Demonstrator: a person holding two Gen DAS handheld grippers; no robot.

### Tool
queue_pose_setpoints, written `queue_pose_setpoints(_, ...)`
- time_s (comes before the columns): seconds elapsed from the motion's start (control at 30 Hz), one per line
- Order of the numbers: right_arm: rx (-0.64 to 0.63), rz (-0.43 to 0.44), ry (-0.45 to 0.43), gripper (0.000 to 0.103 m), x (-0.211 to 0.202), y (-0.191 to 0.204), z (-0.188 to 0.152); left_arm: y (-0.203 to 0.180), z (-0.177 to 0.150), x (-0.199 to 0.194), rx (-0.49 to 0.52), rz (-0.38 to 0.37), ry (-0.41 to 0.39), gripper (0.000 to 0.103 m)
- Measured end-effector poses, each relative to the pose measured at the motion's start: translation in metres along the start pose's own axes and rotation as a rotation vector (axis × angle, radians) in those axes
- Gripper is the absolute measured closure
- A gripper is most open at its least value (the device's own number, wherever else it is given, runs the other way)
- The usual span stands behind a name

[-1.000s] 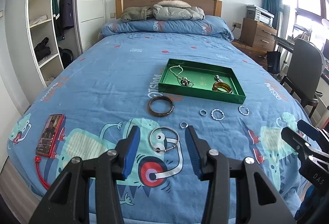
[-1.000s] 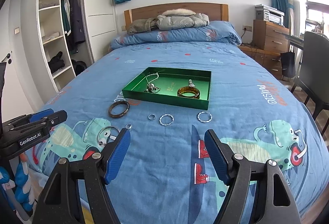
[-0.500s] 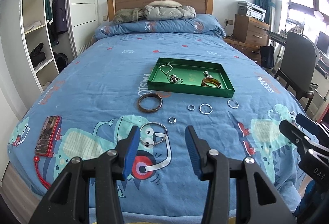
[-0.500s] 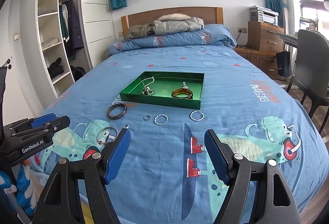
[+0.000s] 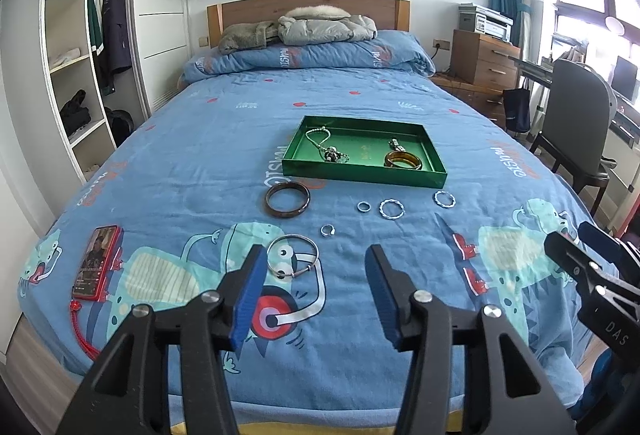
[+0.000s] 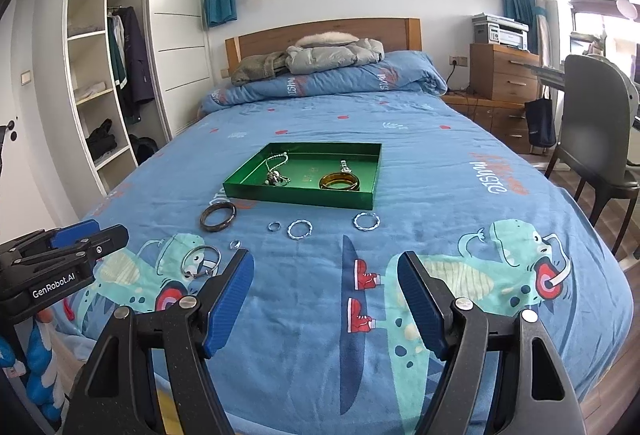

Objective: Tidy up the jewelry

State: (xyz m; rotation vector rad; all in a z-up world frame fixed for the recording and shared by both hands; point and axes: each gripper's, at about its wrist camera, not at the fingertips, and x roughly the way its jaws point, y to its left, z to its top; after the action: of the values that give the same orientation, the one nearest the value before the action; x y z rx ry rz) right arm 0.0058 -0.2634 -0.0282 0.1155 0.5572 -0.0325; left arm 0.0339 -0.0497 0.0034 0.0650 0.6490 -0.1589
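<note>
Left wrist view: green tray sits on the blue cartoon-print bedspread just above frame centre, shallow, rectangular, glossy walls. Inside it, at its left, a pale bead necklace trailing to a dark clump of charms; at its right, an amber bangle lying flat, with a small metal piece just above it, too small to identify.

Loose jewelry below the tray, all flat on the cover:
- dark brown bangle, thick, glossy, just below the tray's left corner
- small plain silver ring, then a twisted silver ring, then a second twisted ring out to the right; all apart from each other
- small open silver ring, lower centre
- thin silver wire bangle, largest hoop, with a crossbar near its lower edge, lying on the dinosaur print

Left gripper fills the lower frame, blue pads, jaws opening, nothing between them; the wire bangle shows just past the left pad, not touched.

Red-cased phone at lower left of the frame, red cord trailing below.

Right wrist view: same layout, tray centre-left, dark bangle at its lower left corner, rings in a row below. Right gripper in the lower frame, jaws wide, empty, over bare bedspread well short of the rings.
</note>
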Motion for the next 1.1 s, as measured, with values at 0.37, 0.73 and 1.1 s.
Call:
queue_pose_setpoints(0.37,0.017,-0.096,-0.012,0.029,-0.007,-0.011,-0.004,-0.002,-0.007,-0.002,-0.035,-0.005,-0.022,0.054)
queue_pose_setpoints(0.73,0.034,-0.085,-0.007,0.029,0.000,-0.020,-0.009,-0.013,-0.012,0.011,-0.010,0.010,0.023,0.054)
queue_pose_setpoints(1.1,0.044,-0.047,0.004,0.029,0.017,-0.027,-0.011,-0.011,-0.012,0.024,-0.026,0.019,0.046,0.054)
